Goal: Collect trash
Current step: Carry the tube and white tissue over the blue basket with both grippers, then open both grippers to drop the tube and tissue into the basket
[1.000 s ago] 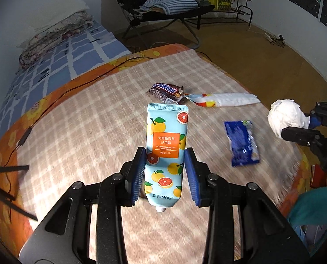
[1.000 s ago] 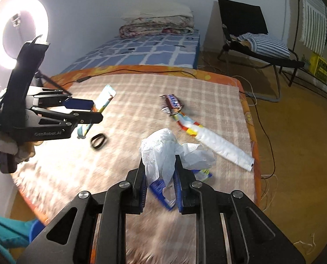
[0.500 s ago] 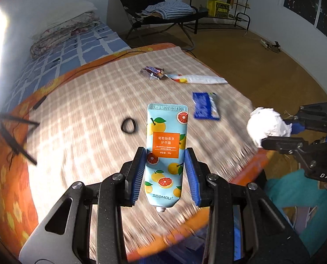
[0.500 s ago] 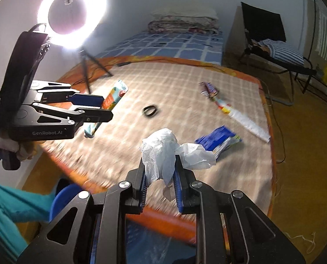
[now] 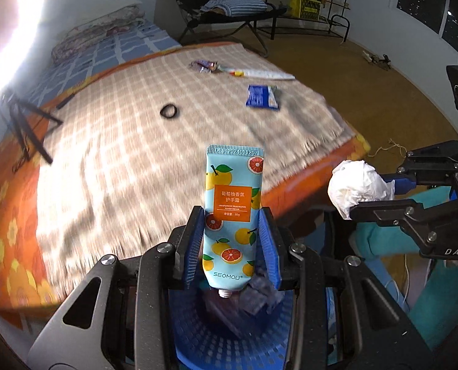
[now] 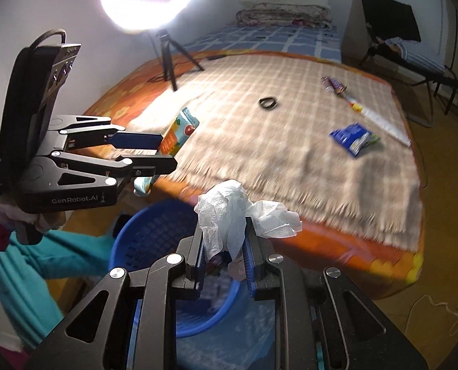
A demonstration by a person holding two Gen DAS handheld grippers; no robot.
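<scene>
Both grippers are clenched on trash, the left gripper (image 5: 231, 243) on the hand-cream tube (image 5: 232, 215) (long axis along the fingers) and the right gripper (image 6: 224, 254) on crumpled tissue (image 6: 238, 215), with the blue basket (image 6: 142, 240) directly below both.

1. Your surface is a bed (image 5: 10, 215) under a checked blanket (image 5: 130, 160).
2. On the blanket you have a black hair tie (image 5: 168, 111), a blue wrapper (image 5: 262, 97), a chocolate bar wrapper (image 5: 203, 65) and a long white packet (image 5: 259, 74).
</scene>
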